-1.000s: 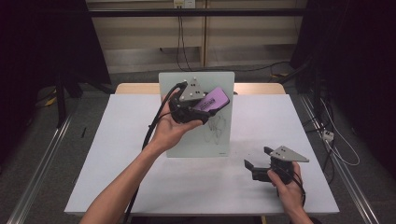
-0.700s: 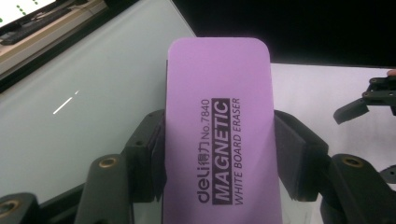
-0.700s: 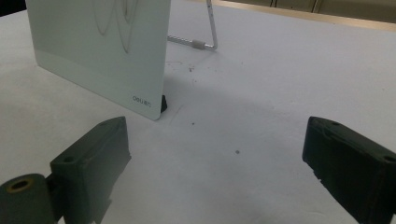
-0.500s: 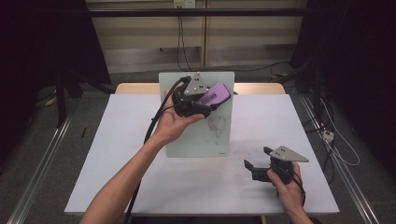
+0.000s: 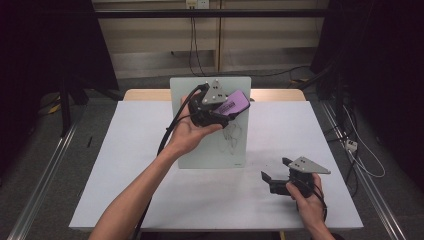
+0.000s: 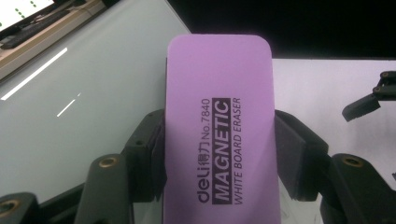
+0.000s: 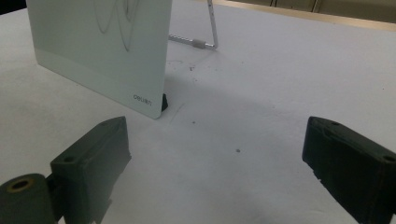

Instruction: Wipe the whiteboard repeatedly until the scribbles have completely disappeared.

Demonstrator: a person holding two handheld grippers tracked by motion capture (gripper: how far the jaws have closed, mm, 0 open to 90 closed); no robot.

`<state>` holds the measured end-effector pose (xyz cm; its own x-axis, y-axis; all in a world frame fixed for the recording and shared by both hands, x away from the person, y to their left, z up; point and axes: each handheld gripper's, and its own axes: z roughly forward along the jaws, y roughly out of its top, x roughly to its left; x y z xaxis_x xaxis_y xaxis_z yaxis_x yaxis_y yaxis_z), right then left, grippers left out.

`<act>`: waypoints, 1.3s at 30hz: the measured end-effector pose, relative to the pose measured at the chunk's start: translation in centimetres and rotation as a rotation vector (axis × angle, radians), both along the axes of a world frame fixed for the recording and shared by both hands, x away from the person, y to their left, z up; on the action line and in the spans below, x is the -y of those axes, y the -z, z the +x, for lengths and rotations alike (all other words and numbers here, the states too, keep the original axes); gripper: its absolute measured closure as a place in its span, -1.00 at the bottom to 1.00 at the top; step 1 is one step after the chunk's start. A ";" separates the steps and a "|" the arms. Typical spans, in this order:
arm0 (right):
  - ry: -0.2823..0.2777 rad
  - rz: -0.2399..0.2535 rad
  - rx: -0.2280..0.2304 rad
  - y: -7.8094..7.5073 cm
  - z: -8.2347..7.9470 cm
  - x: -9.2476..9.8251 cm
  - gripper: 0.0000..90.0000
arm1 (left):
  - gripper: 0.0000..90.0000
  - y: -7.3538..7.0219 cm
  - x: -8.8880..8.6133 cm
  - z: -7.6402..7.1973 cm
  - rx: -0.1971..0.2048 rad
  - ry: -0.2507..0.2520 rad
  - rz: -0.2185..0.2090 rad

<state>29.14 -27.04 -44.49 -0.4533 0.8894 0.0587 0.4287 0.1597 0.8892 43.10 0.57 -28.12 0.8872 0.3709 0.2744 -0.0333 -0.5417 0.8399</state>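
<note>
A small glass whiteboard [image 5: 215, 145] leans on a wire stand in the middle of the table, with dark scribbles [image 5: 232, 135] on its face. My left gripper [image 5: 226, 111] is shut on a purple magnetic whiteboard eraser [image 5: 234, 104], held up against the board's upper right part. In the left gripper view the eraser [image 6: 219, 135] sits clamped between both jaws, the board [image 6: 93, 107] behind it. My right gripper [image 5: 275, 171] rests low on the table at the front right, open and empty. The right gripper view has the board's lower corner [image 7: 140, 88] and scribbles [image 7: 114, 18].
White sheet [image 5: 125, 165] covers the table; wooden table edge [image 5: 145, 95] lies at the back. The board's wire stand [image 7: 205, 42] reaches behind it. Cables [image 5: 360, 150] hang off the right side.
My left gripper has carried the eraser a little up and to the right along the board's top. The right gripper has stayed about where it was.
</note>
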 end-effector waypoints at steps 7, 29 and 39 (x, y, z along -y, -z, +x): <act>0.001 0.001 0.002 0.0 0.0 0.0 -0.83 | -0.09 0.9 0.2 -0.3 -0.012 0.011 0.016; -0.001 0.000 0.002 0.0 0.0 0.0 -0.83 | -0.09 1.8 -0.4 -0.7 -0.032 0.009 0.047; -0.006 -0.005 0.004 0.0 0.0 0.0 -0.83 | -0.09 0.4 -2.8 0.0 -0.023 -0.040 -0.039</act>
